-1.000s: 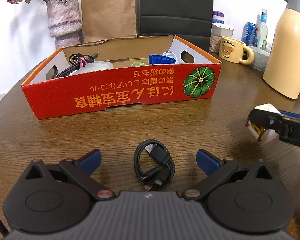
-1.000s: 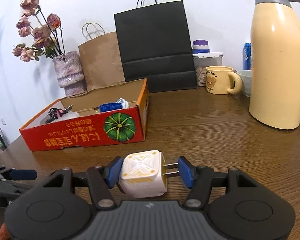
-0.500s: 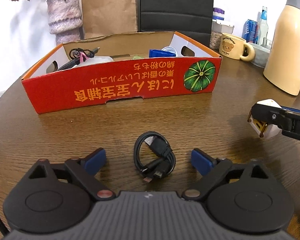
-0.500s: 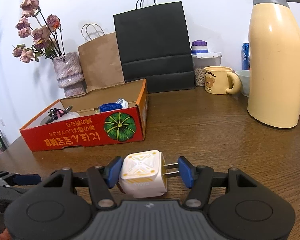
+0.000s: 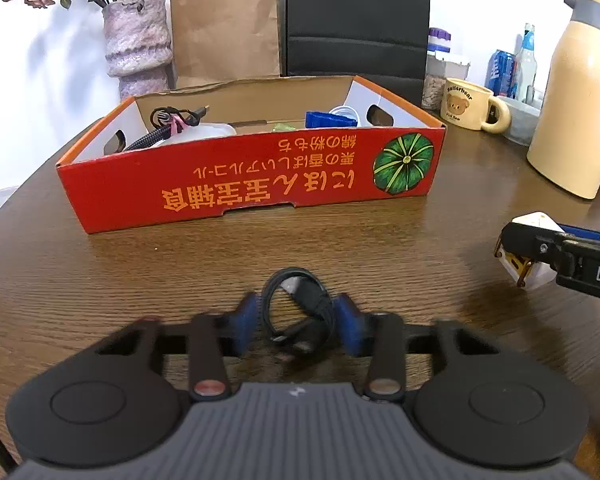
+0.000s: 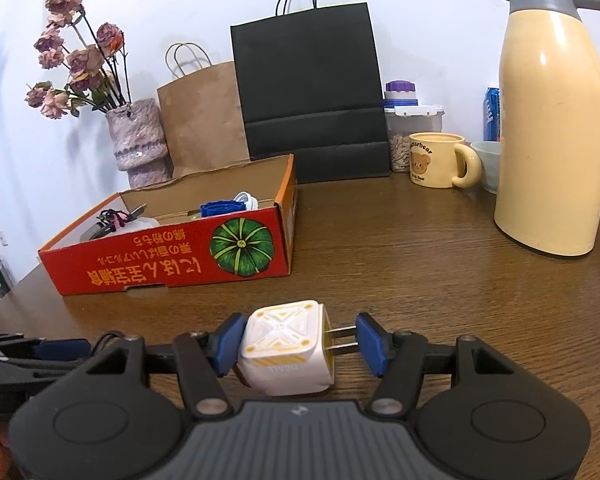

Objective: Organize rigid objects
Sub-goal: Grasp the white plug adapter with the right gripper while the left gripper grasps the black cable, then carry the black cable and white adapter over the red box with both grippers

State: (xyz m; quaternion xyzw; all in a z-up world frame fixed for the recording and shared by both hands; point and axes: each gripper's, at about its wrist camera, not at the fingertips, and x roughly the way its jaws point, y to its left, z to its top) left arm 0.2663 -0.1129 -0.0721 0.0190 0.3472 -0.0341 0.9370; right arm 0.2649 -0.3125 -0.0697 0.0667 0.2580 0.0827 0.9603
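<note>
Starting on the left: the left gripper (image 5: 298,322) sits low over the wooden table (image 5: 100,280), and the coiled black cable (image 5: 298,314) lies right between its blue pads (image 5: 247,320), dead ahead at twelve o'clock. The pads look pressed to the coil's two sides, blurred with motion, so I judge the jaws clenched on the cable, though the blur hides how firm the contact is. The coil lies flat, its plug ends pointing back toward six o'clock. This is plainly the nearer hand for it.

The red cardboard box (image 5: 260,188) stands farther out at twelve o'clock, long side facing the gripper, well apart from the coil. Inside are a braided cord bundle (image 5: 164,126) toward the left end and a blue piece (image 5: 331,119) toward the right. That lift-and-carry straight ahead is what the next move calls for, I'd say.

Over to the right: the right gripper (image 6: 296,340) holds the white charger plug (image 6: 286,346) level just above the table, left pad against the body, right pad on the prong tips at three o'clock. From there the box lies at about eleven o'clock, with the cream thermos (image 6: 552,120) standing at two o'clock.
</note>
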